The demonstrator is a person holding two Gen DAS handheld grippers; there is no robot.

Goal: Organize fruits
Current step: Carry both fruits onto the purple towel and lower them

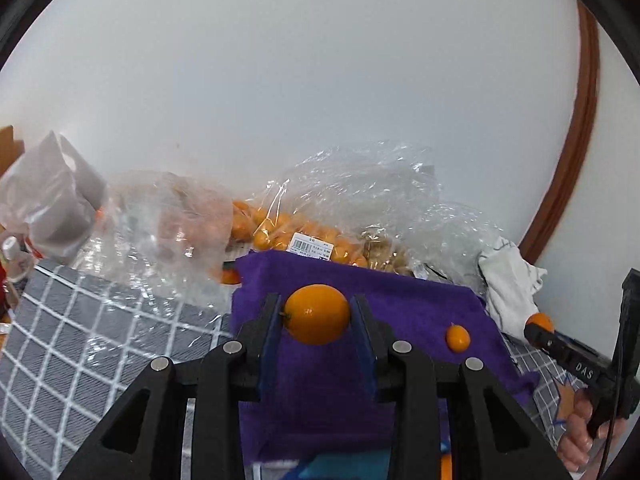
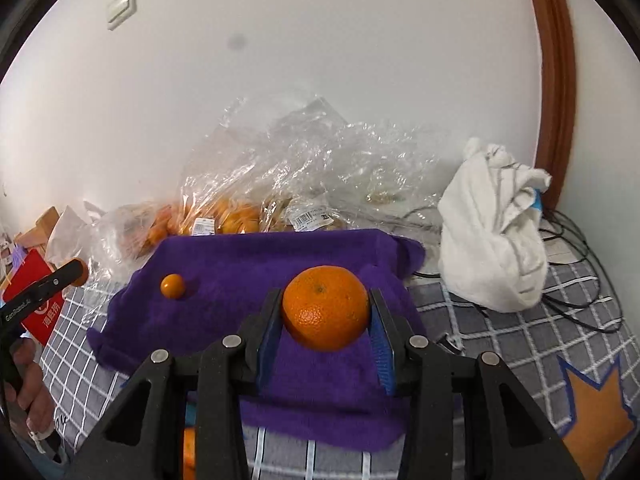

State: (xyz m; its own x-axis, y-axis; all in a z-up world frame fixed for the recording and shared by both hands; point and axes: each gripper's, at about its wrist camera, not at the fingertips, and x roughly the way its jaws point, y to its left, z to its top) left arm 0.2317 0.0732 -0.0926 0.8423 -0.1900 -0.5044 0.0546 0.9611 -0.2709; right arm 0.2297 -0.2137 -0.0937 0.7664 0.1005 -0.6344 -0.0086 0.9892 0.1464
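Kumquat (image 1: 317, 314) clenched crosswise in left claw (image 1: 316, 316), orange (image 2: 325, 307) clenched in right claw (image 2: 325, 312), both above towel (image 2: 248, 256); loose kumquat (image 2: 173, 286) lies ahead-left of right claw.

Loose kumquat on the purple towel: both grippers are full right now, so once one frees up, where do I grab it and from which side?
Take the loose kumquat across its short middle, coming from above with the jaws straddling it. It is small, oval and lies alone on the flat purple towel, so nothing crowds either side. The soft towel should let the fingertips sink slightly below its widest part.
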